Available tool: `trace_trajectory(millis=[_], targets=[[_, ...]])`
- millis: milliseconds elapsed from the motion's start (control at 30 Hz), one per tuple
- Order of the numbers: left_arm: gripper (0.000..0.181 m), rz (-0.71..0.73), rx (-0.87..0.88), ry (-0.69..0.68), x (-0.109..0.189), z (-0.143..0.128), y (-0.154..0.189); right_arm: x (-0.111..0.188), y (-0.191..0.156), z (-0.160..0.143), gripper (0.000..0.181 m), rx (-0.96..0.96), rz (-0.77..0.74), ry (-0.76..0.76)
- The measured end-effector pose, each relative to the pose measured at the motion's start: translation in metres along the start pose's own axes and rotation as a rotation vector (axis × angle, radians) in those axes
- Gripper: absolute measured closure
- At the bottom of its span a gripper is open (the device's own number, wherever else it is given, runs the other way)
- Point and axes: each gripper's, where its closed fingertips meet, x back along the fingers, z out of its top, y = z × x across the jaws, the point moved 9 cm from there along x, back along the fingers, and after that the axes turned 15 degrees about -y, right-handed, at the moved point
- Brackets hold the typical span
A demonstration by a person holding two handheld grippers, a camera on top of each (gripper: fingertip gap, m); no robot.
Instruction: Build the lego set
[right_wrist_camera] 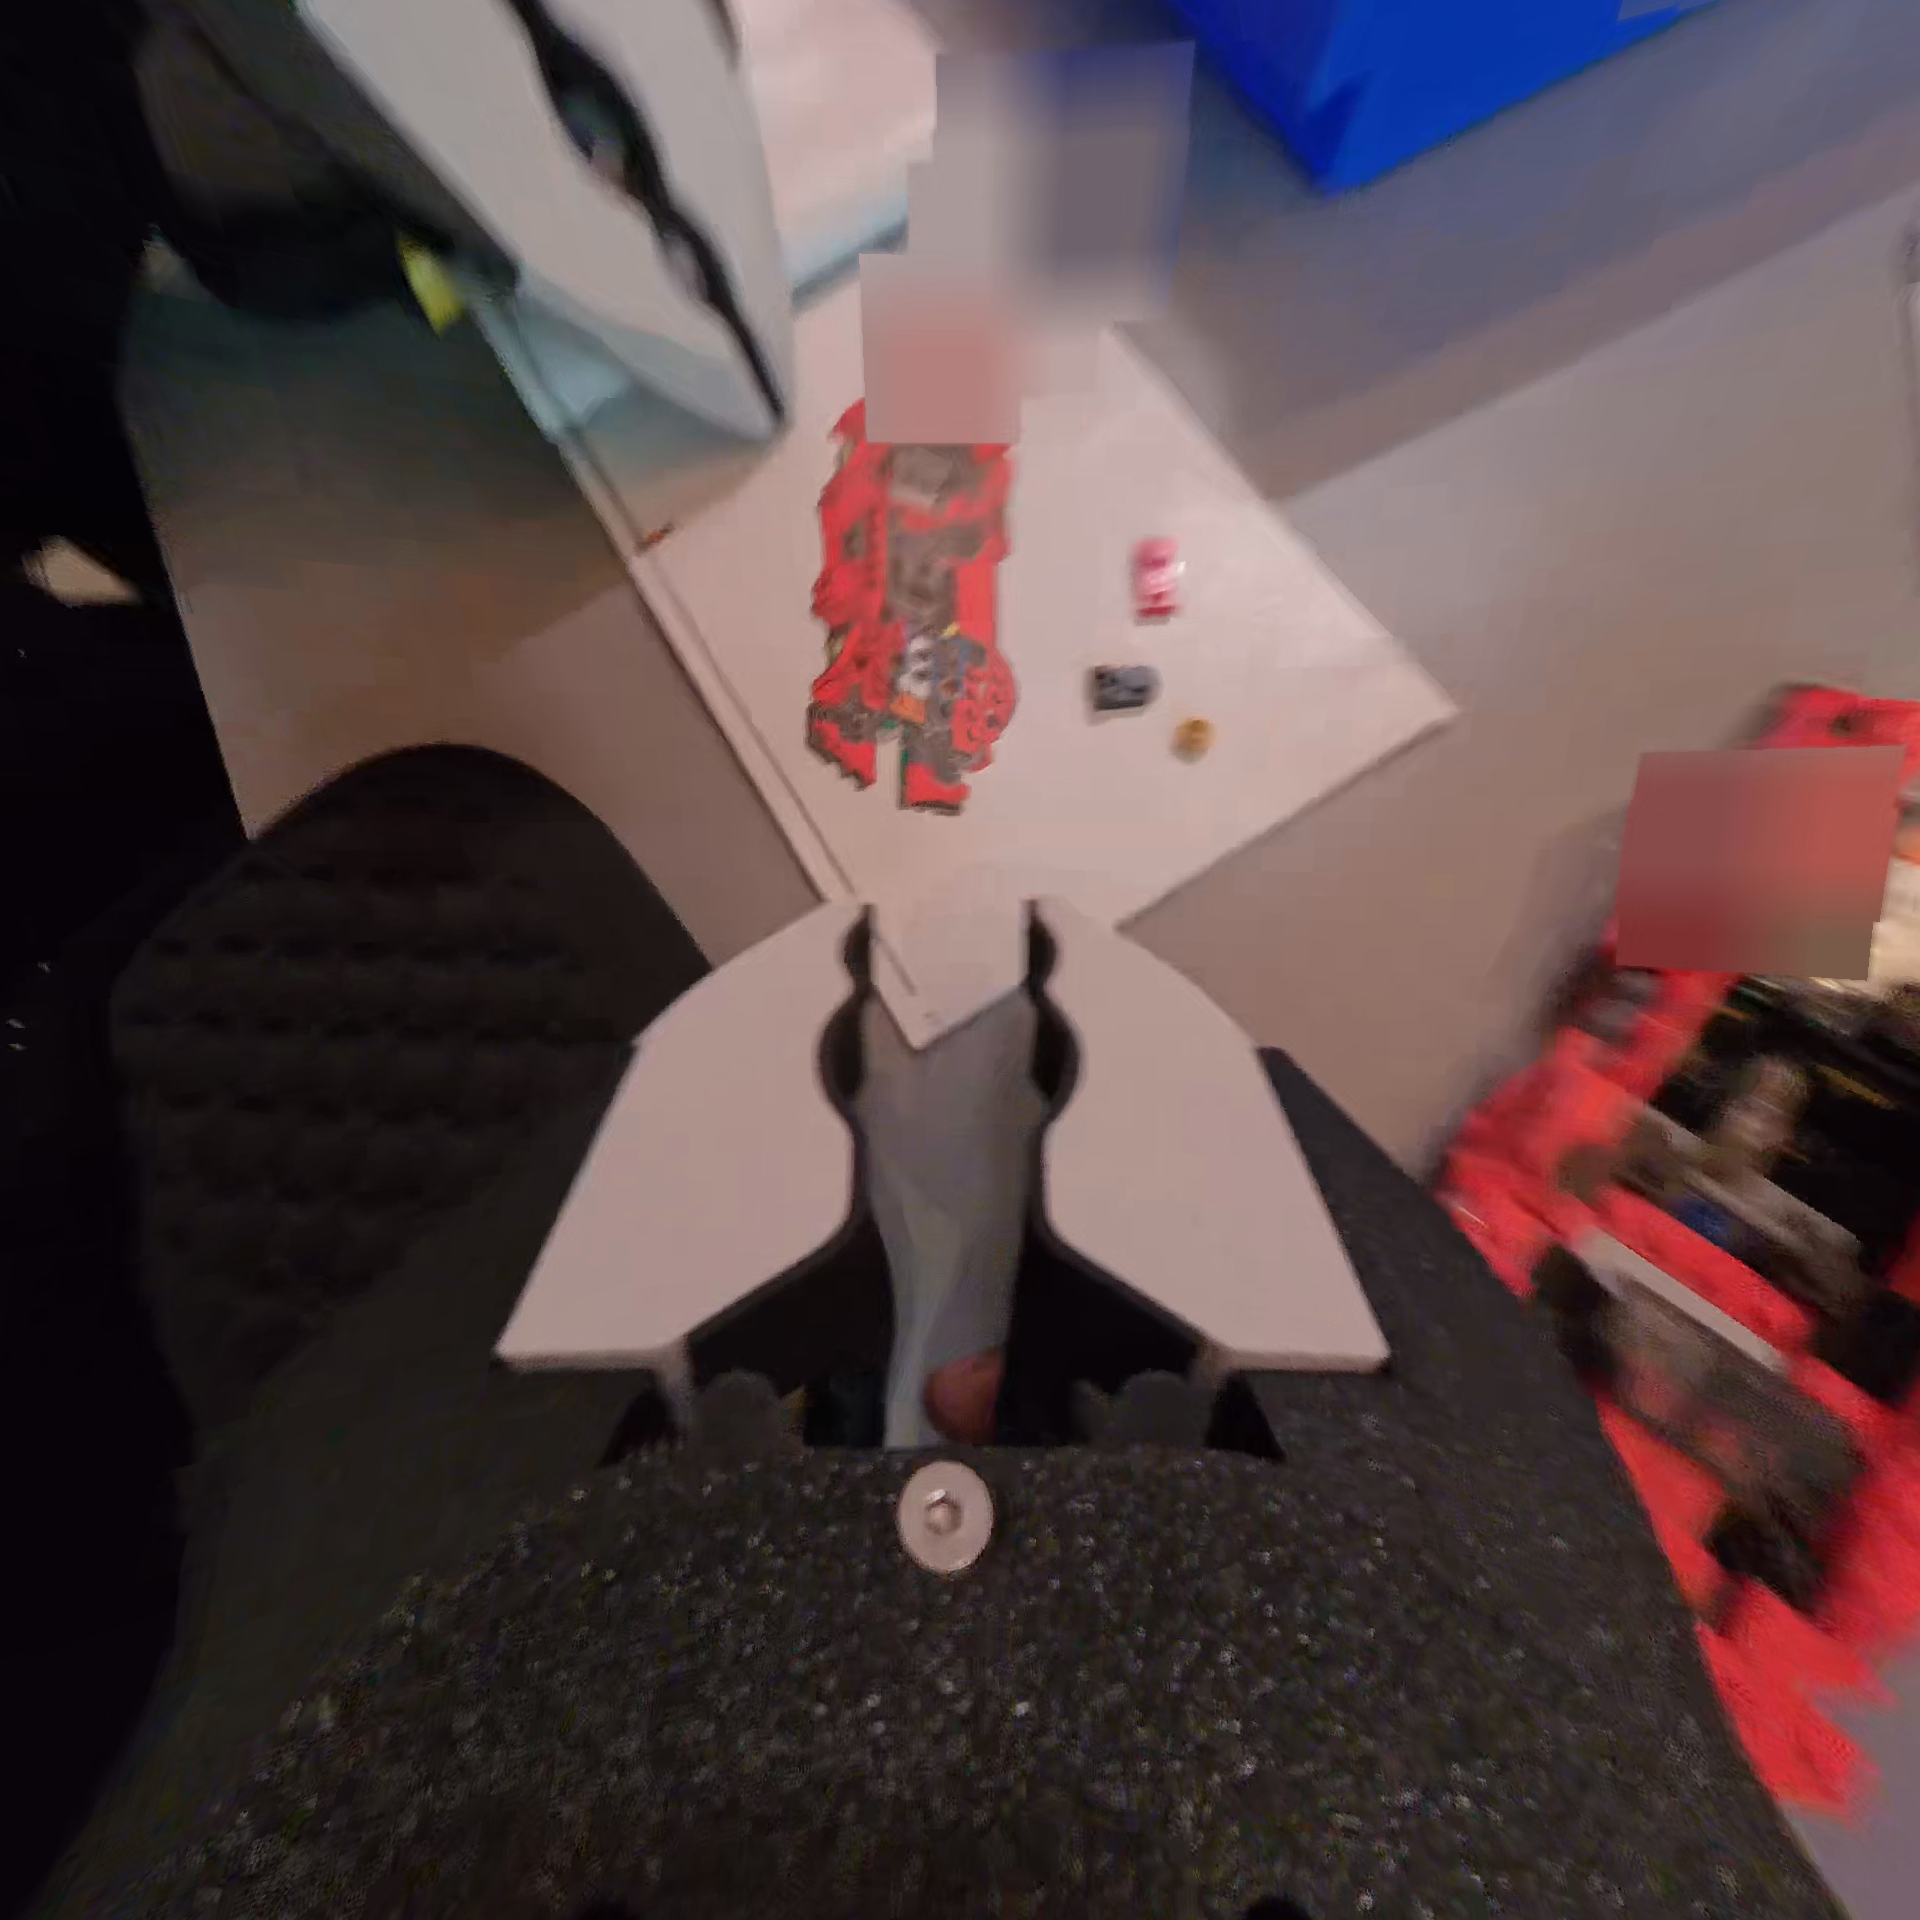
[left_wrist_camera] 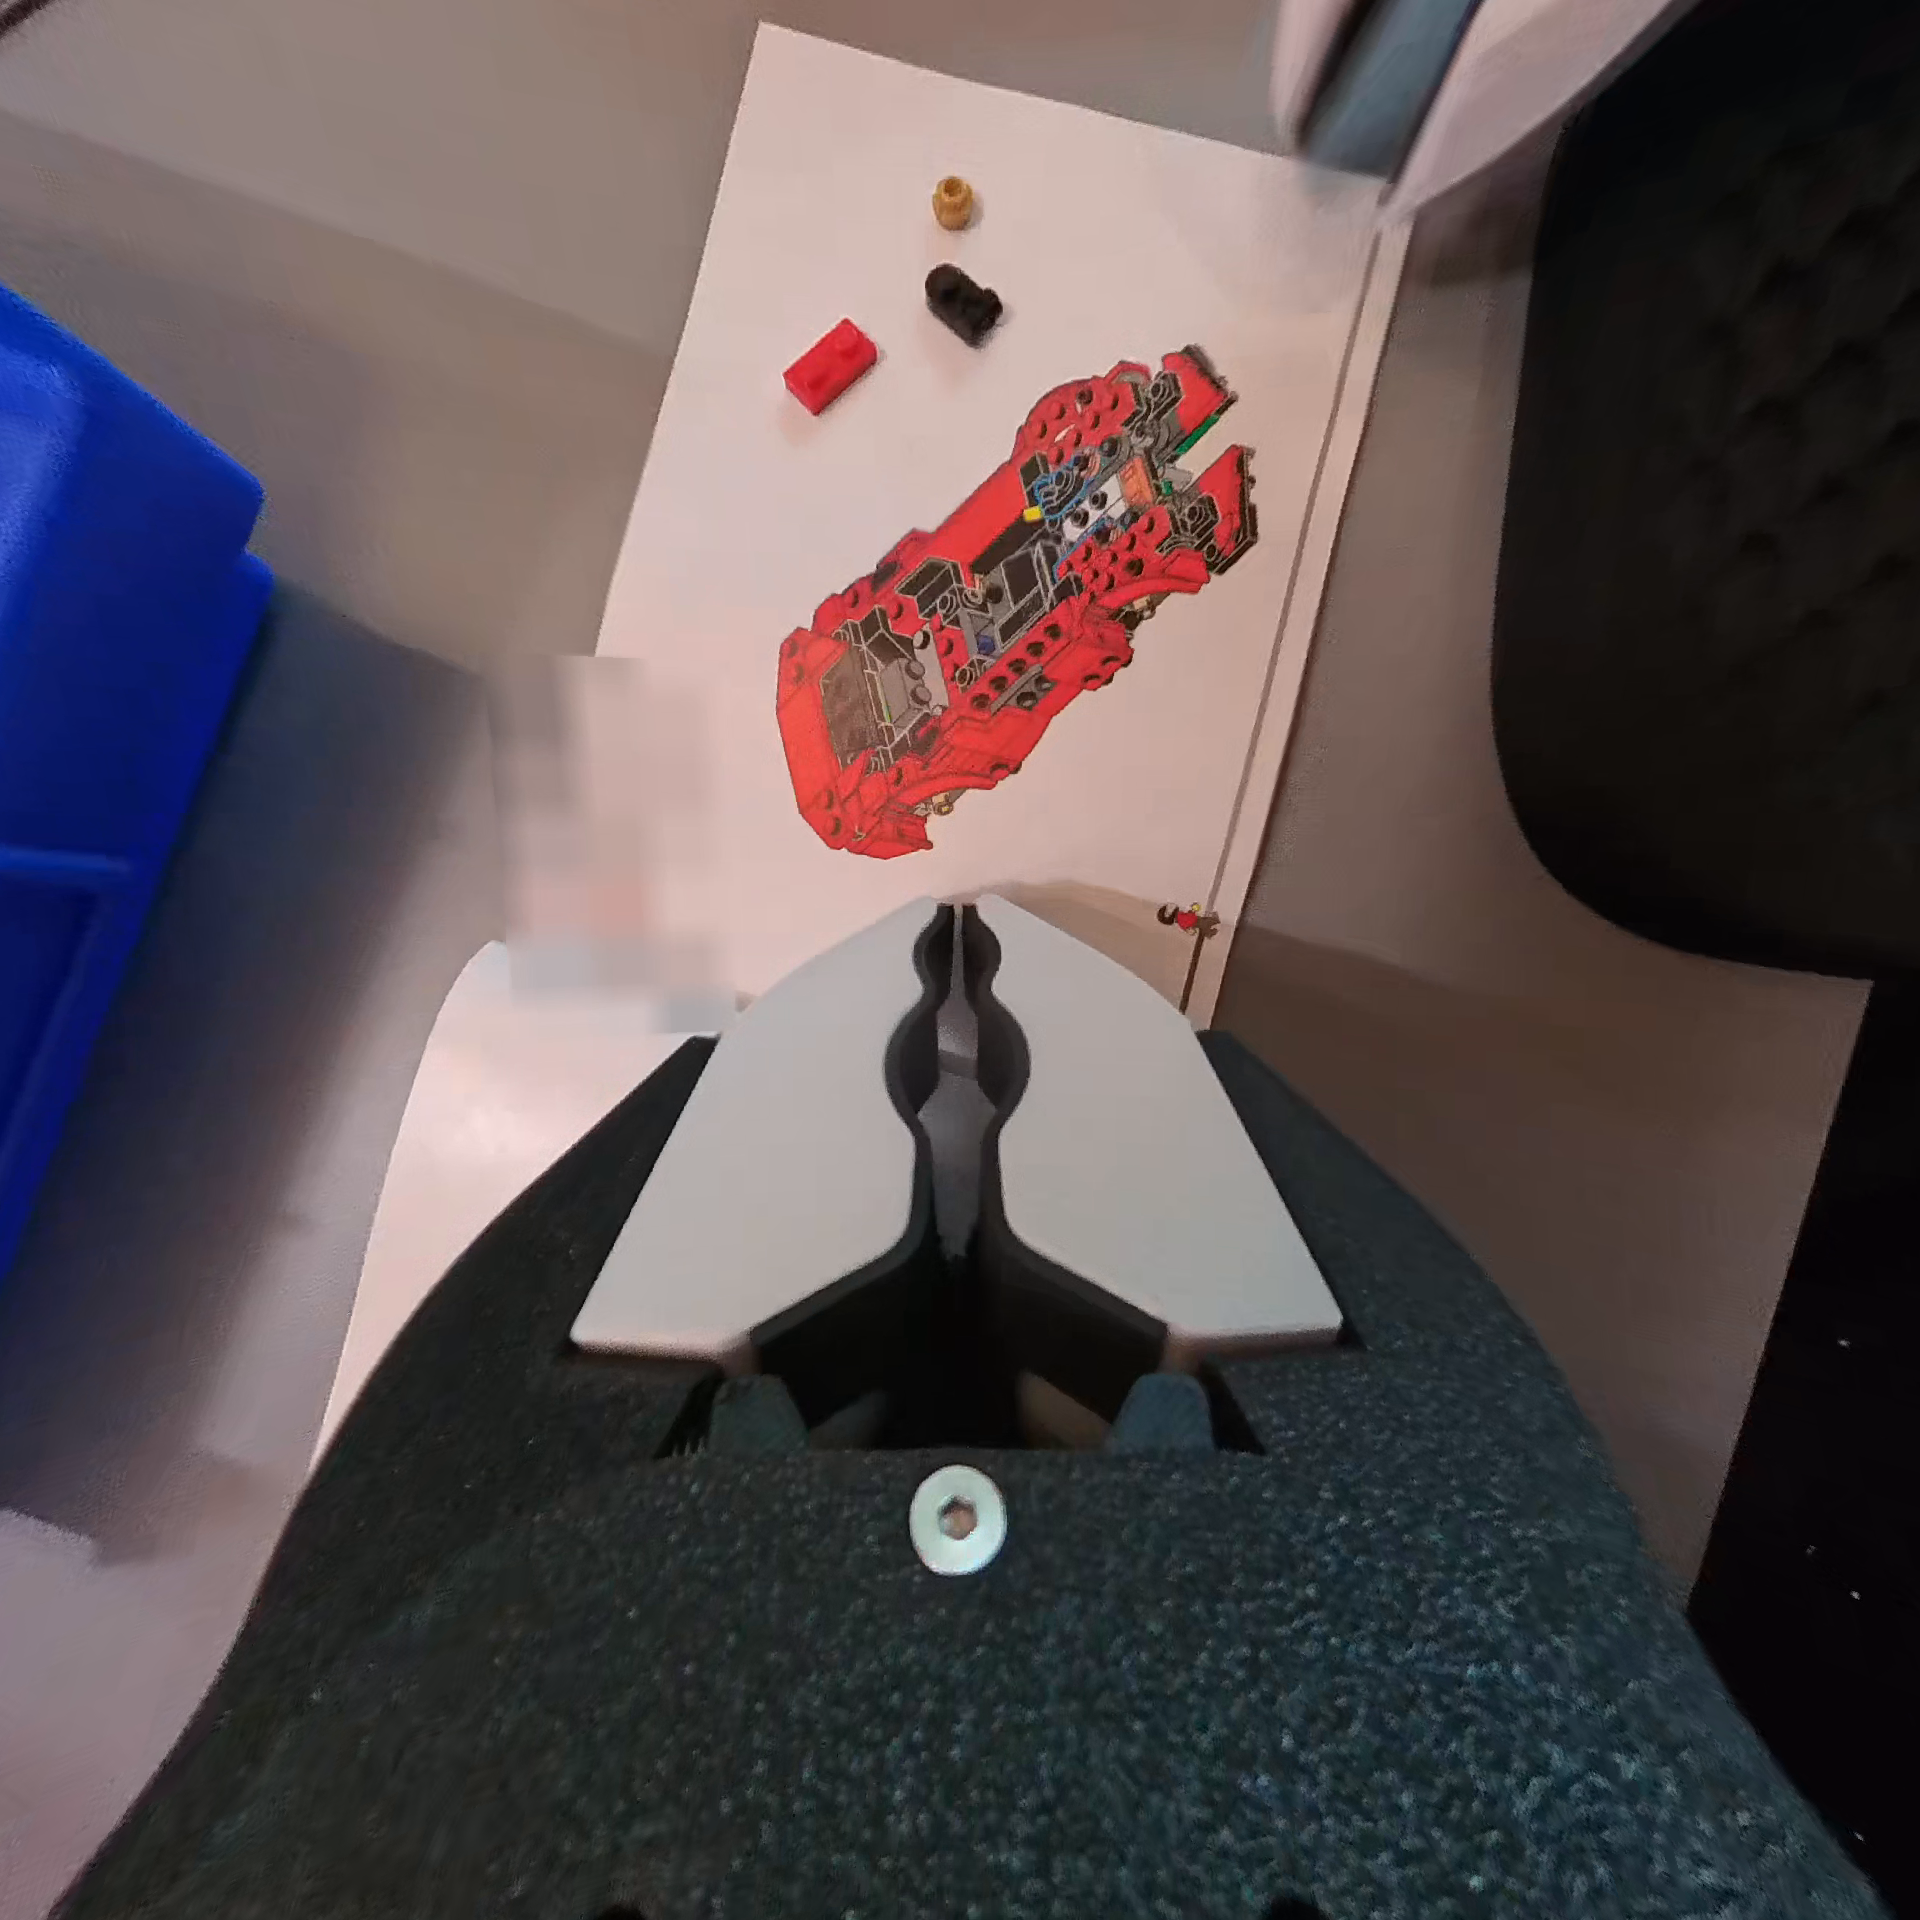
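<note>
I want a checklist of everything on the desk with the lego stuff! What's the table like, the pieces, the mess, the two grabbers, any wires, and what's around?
Surface: pale grey table, with a white instruction sheet lying on it that shows a printed red car.
Job's things: red brick, black piece and small tan round piece lie loose and apart on the sheet; a blurred, partly built red model sits beside it.
Clutter: nothing seen.
Grippers: left gripper shut and empty; right gripper open and empty, over the sheet's corner.
Cables: nothing seen.
Surroundings: blue bin; black padded object.
</note>
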Motion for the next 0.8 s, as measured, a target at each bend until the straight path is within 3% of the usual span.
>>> trace_trajectory(millis=[67,167,200,267,467,800], targets=[[0.180,0.010,-0.001,0.032,0.002,0.003,0.001,0.028,0.018,-0.007,0.124,-0.088,-0.081,0.059],[0.179,0.027,0.022,0.118,0.009,0.011,0.001,0.061,0.048,-0.025,0.085,-0.229,-0.349,0.081],[0.179,0.034,0.033,0.154,0.011,0.015,0.000,0.064,0.056,-0.033,0.074,-0.277,-0.405,0.047],[0.178,0.027,0.041,0.208,0.013,0.022,-0.001,0.055,0.067,-0.045,0.062,-0.344,-0.379,-0.052],[0.176,-0.001,0.029,0.208,0.002,0.032,0.000,0.030,0.069,-0.044,0.091,-0.310,-0.346,-0.159],[0.176,-0.039,0.040,0.187,-0.014,0.027,-0.002,0.032,0.050,-0.048,0.093,-0.166,-0.289,-0.244]])
